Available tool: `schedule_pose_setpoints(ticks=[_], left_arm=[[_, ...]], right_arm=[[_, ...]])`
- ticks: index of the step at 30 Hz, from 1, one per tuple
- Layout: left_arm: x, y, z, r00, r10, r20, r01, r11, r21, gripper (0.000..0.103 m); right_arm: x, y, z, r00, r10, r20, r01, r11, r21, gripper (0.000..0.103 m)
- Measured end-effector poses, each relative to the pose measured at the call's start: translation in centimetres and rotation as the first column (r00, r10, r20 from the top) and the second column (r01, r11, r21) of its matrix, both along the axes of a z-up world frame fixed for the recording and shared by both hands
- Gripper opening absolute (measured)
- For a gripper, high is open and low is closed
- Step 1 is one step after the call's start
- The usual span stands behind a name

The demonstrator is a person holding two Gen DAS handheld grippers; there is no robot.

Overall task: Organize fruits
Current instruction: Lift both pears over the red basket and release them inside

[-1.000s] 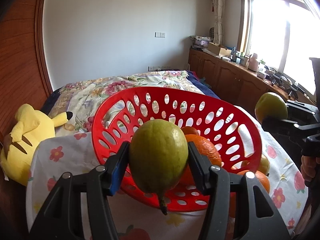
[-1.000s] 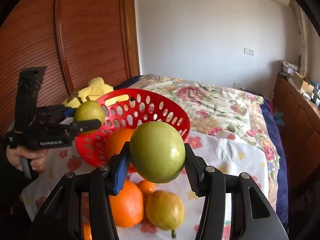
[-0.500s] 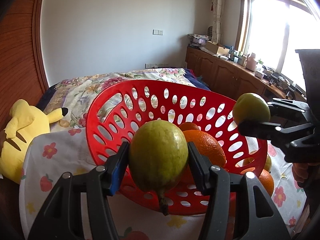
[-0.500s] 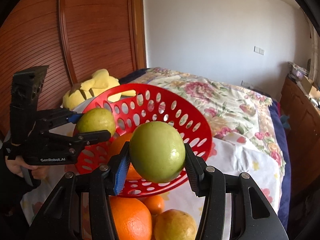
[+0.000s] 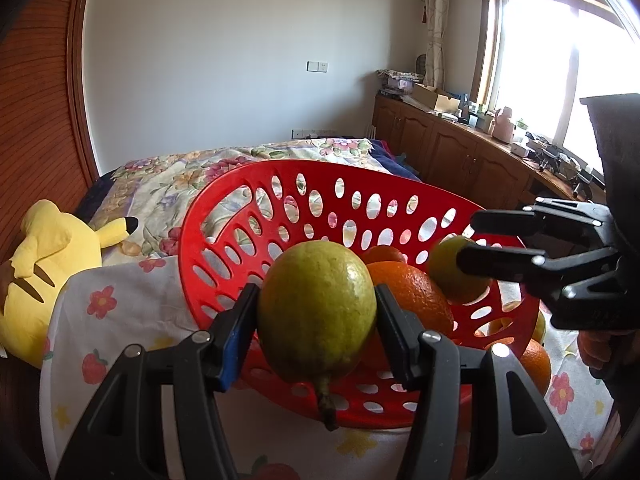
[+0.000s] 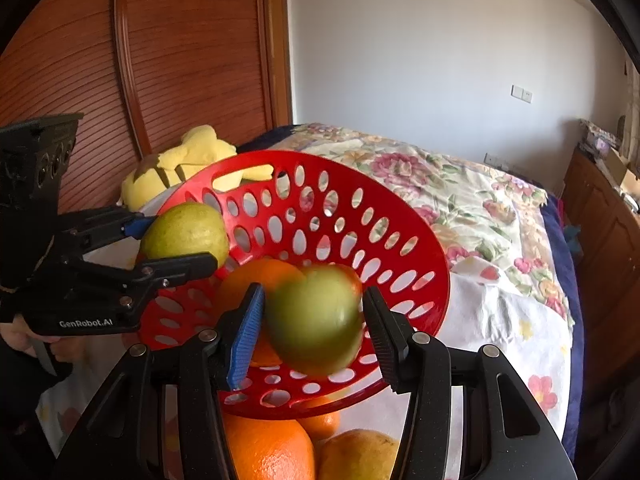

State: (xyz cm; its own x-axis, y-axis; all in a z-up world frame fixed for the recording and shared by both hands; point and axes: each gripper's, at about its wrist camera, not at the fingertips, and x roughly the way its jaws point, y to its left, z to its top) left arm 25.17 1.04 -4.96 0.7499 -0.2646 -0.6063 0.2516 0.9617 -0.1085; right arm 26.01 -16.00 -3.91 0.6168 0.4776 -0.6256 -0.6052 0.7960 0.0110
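Observation:
A red perforated basket (image 5: pixel 280 200) (image 6: pixel 400 240) stands tilted on the bed cloth with oranges (image 5: pixel 408 296) inside. My left gripper (image 5: pixel 316 320) is shut on a green pear-like fruit (image 5: pixel 316 312) just in front of the basket's near rim; it also shows in the right wrist view (image 6: pixel 184 236). My right gripper (image 6: pixel 314 320) has its jaws spread over the basket, and a green fruit (image 6: pixel 316 320) is blurred between them with gaps on both sides. That gripper and fruit (image 5: pixel 452 276) show at the right of the left wrist view.
Outside the basket lie oranges (image 6: pixel 268 452) and a yellow-green fruit (image 6: pixel 356 456) on the flowered cloth (image 5: pixel 120 320). A yellow plush toy (image 5: pixel 44 264) lies at the left. Wooden cabinets (image 5: pixel 460 156) run along the right wall.
Both grippers moved closer over the basket. The right gripper's jaws have widened and its green fruit has come loose, blurred in motion. The left gripper still holds its fruit.

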Motion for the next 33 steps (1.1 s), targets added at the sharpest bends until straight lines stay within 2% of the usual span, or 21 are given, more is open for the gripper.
schedule_pose_setpoints(ticks=[22,26,33], left_arm=[[0.0,0.3,-0.1,1.000,0.000,0.005,0.000,1.000,0.000,0.057],[-0.2,0.6,0.5,0.999,0.018,0.047,-0.018,1.000,0.000,0.058],[-0.3,1.0,0.5,0.998,0.035,0.049,-0.034,0.999,-0.008,0.060]], right_arm=[[-1.3,-0.4,-0.1,0.999,-0.034,0.012,0.033,0.999,0.012,0.052],[-1.5,-0.7,-0.2,0.999,-0.041,0.014,0.041,0.999,0.019,0.052],[-1.8,-0.9,-0.2,0.999,-0.047,0.020,0.047,0.999,0.018,0.052]])
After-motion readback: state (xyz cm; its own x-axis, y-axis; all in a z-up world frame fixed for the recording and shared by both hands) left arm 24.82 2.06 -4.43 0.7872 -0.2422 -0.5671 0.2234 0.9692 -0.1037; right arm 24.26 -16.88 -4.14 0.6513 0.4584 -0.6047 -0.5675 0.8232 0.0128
